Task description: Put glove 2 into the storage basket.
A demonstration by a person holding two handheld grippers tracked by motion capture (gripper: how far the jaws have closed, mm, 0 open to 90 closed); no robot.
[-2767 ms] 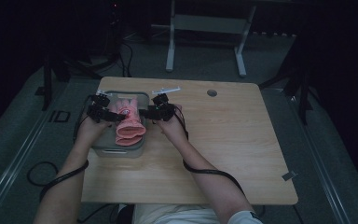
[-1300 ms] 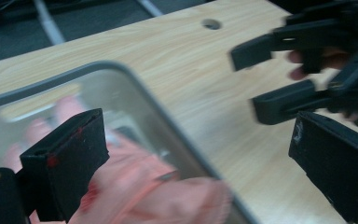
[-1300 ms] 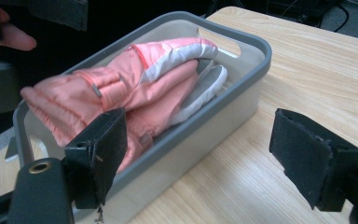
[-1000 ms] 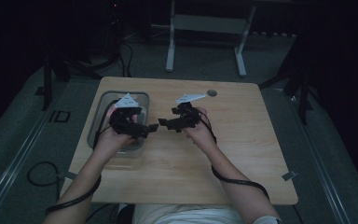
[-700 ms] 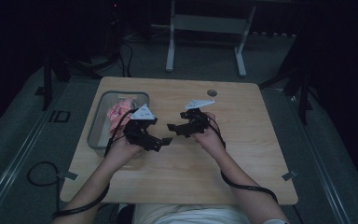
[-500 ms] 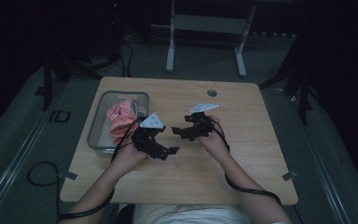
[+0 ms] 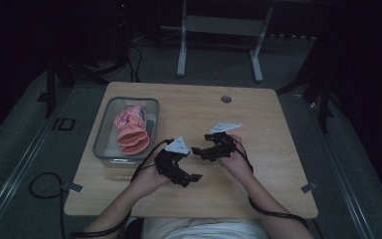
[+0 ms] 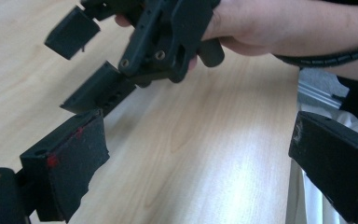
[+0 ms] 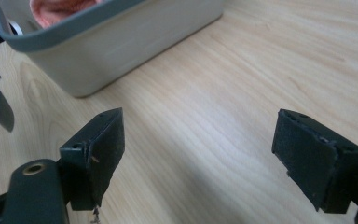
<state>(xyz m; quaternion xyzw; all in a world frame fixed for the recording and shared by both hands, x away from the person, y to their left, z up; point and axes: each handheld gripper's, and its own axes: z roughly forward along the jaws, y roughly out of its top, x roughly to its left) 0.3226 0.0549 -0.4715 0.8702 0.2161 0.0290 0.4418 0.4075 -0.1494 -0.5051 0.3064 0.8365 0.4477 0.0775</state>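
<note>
Left black two-jaw gripper (image 7: 191, 178) hangs near the front edge of the pale wooden table (image 7: 258, 114), jaws spread, grasping nothing. Right black two-jaw gripper (image 7: 197, 151) just beyond it, jaws likewise parted and empty. Further back, the pink crumpled cloth (image 7: 131, 130) lies inside the grey rectangular plastic tub (image 7: 101, 137) by the left edge.

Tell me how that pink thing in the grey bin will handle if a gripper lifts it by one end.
The pink thing looks like folded soft cloth or a glove, so it would probably sag and unfold rather than stay stiff. It seems light for its size. It lies loose inside the grey bin, so the bin should stay put, though a snag on the rim is possible.
</note>
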